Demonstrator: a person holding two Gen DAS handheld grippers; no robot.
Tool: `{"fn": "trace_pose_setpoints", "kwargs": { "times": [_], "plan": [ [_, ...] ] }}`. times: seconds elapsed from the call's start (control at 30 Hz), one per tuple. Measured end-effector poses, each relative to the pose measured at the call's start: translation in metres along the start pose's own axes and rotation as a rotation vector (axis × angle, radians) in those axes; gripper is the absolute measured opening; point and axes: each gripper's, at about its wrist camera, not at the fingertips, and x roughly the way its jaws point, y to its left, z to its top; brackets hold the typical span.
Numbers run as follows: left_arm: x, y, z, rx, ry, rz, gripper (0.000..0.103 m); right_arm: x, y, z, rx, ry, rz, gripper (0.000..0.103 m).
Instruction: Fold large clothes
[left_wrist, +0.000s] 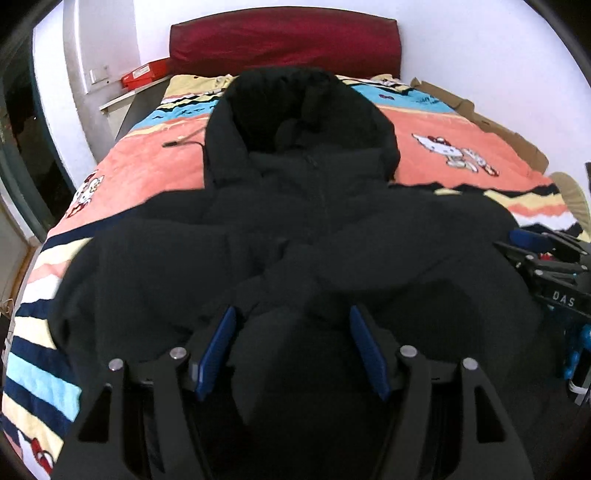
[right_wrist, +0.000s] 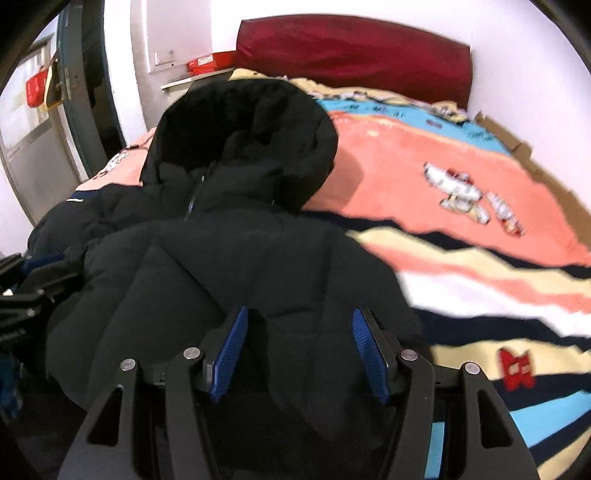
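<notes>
A black hooded puffer jacket (left_wrist: 303, 206) lies front up on the bed, hood toward the headboard, sleeves crossed over its chest. My left gripper (left_wrist: 291, 314) holds a thick bulge of the jacket's lower part between its blue pads (left_wrist: 216, 350), jaws wide apart. In the right wrist view the same jacket (right_wrist: 229, 236) fills the left half, and my right gripper (right_wrist: 299, 314) is shut on a fold of its near edge. The right gripper (left_wrist: 546, 266) also shows at the right edge of the left wrist view. The left gripper (right_wrist: 26, 280) shows at the left edge of the right wrist view.
The bed carries a striped cartoon blanket (left_wrist: 454, 147) in pink, blue, cream and navy. A dark red headboard (left_wrist: 284, 40) stands at the wall. A red box (left_wrist: 146, 72) sits on a shelf at the left. Cardboard (left_wrist: 495, 125) lines the bed's right side. A thin cable (left_wrist: 184, 142) lies left of the hood.
</notes>
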Motion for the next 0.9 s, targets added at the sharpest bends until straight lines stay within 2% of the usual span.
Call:
{"fn": "trace_pose_setpoints", "kwargs": {
  "times": [0.17,0.3,0.37,0.5,0.57,0.63,0.7,0.77,0.9],
  "plan": [
    [0.015,-0.001,-0.011,0.011,-0.001,-0.009,0.066,0.024,0.001,-0.018,0.003,0.039,0.011,0.057],
    [0.013,-0.001,-0.008,0.024,0.045,0.008,0.065,0.026,0.004,-0.019,-0.018,0.081,-0.005,0.057],
    [-0.002,0.001,-0.01,0.018,0.037,0.005,0.065,0.015,0.005,-0.017,-0.025,0.093,-0.015,0.058],
    [-0.032,0.006,-0.022,0.002,-0.004,-0.018,0.065,-0.026,0.007,-0.022,-0.035,0.017,0.003,0.058],
    [-0.028,0.005,-0.03,0.007,0.015,-0.01,0.065,-0.033,0.013,-0.028,-0.039,0.007,0.03,0.059],
    [-0.019,0.001,-0.034,0.027,0.052,-0.01,0.066,-0.023,0.019,-0.038,-0.054,0.053,0.027,0.059],
    [-0.021,0.0,-0.031,0.042,0.071,-0.014,0.065,-0.014,0.019,-0.043,-0.048,0.091,0.011,0.059],
    [-0.03,0.006,-0.025,0.036,0.061,-0.052,0.065,-0.016,0.015,-0.038,-0.03,0.107,0.02,0.059],
    [-0.051,0.039,0.009,-0.001,0.01,-0.099,0.065,-0.042,0.006,-0.015,-0.052,0.065,0.051,0.059]
  ]
}}
